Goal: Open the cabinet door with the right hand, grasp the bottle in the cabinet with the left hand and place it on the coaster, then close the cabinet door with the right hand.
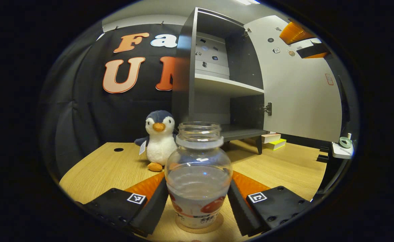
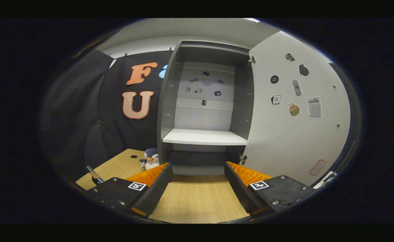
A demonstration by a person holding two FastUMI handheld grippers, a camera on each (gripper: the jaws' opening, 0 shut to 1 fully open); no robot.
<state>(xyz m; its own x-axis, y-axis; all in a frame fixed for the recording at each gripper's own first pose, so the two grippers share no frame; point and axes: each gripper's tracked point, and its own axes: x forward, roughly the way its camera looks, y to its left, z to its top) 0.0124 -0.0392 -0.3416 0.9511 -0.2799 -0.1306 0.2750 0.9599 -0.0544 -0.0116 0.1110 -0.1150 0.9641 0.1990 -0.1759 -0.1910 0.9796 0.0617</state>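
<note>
Standing bottle [image 1: 198, 174] on coaster [image 1: 200, 226], wooden table [image 1: 106, 168].

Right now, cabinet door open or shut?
Open. The cabinet door is swung wide to the right, hinges showing, and the cabinet shelves are exposed.

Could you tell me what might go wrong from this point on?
The bottle is uncapped with liquid inside, standing on the coaster between the left gripper fingers; a crooked release could tip it and spill. The cabinet door is wide open, and the right gripper hangs open before the shelves, so closing needs a long swing.
</note>
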